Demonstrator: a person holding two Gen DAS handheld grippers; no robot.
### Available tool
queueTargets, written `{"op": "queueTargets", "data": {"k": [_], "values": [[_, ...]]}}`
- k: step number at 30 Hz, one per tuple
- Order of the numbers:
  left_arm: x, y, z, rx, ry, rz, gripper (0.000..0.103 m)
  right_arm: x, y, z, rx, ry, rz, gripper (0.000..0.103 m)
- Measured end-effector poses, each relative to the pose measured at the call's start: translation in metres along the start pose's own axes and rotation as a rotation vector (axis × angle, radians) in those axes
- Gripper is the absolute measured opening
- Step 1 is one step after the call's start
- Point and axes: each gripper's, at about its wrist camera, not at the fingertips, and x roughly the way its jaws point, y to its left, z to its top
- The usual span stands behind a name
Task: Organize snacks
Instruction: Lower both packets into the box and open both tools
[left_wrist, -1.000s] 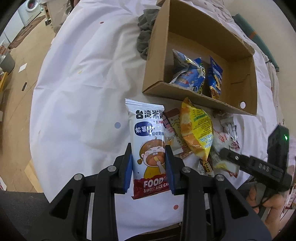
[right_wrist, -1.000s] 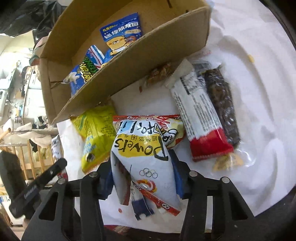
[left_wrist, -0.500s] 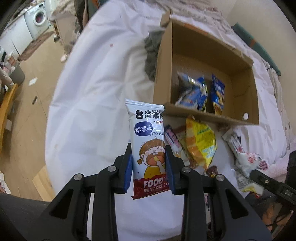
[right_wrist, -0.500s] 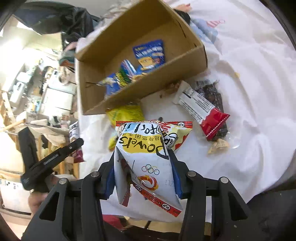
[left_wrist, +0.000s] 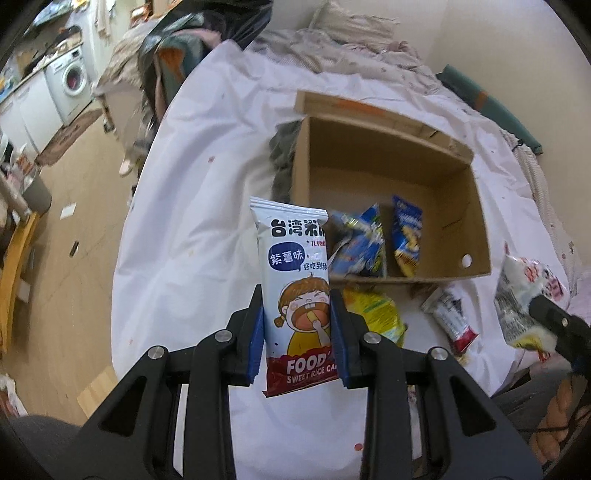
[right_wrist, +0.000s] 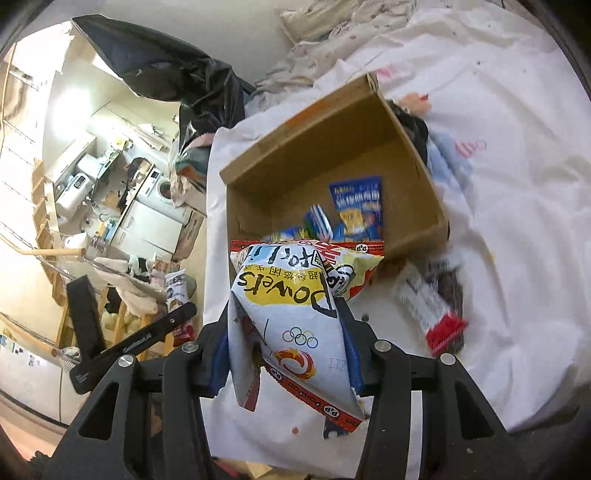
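My left gripper (left_wrist: 297, 317) is shut on a white sweet rice cake packet (left_wrist: 295, 280) with a cartoon child, held high above the white-covered table. My right gripper (right_wrist: 288, 332) is shut on a white and yellow chip bag (right_wrist: 291, 314); the bag also shows at the right edge of the left wrist view (left_wrist: 524, 295). The open cardboard box (left_wrist: 384, 155) stands ahead, and it also shows in the right wrist view (right_wrist: 303, 147). It holds blue snack packets (left_wrist: 406, 232). A yellow packet (left_wrist: 373, 310) and a white and red bar (left_wrist: 450, 317) lie in front of the box.
A dark snack bag (right_wrist: 450, 291) lies beside the white and red bar (right_wrist: 428, 310). A grey cloth (left_wrist: 280, 155) lies left of the box. Bedding (left_wrist: 369, 33) is piled at the table's far end. The wooden floor (left_wrist: 74, 221) and a washing machine (left_wrist: 72, 85) are to the left.
Both grippers have risen and drawn back from the table with their packets. The box and loose snacks now look smaller and farther away.
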Motion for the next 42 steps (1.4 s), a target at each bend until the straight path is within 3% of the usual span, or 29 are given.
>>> {"op": "queueTargets", "data": {"k": [6, 15, 23, 27, 42], "values": [[0.001, -0.020, 0.027, 0.066, -0.032, -0.009, 0.028, 0.004, 0.001, 0.033, -0.015, -0.032, -0.031, 0.051], [0.034, -0.044, 0.071, 0.128, -0.027, -0.010, 0.028, 0.030, -0.001, 0.080, -0.082, -0.095, -0.096, 0.051], [0.072, -0.054, 0.068, 0.154, -0.016, -0.004, 0.028, 0.062, -0.021, 0.076, -0.063, -0.028, -0.163, 0.051], [0.074, -0.056, 0.069, 0.177, -0.044, 0.013, 0.028, 0.070, -0.023, 0.075, -0.074, -0.003, -0.185, 0.051], [0.089, -0.058, 0.070, 0.177, 0.016, 0.008, 0.028, 0.087, -0.023, 0.073, -0.087, 0.054, -0.221, 0.052]]}}
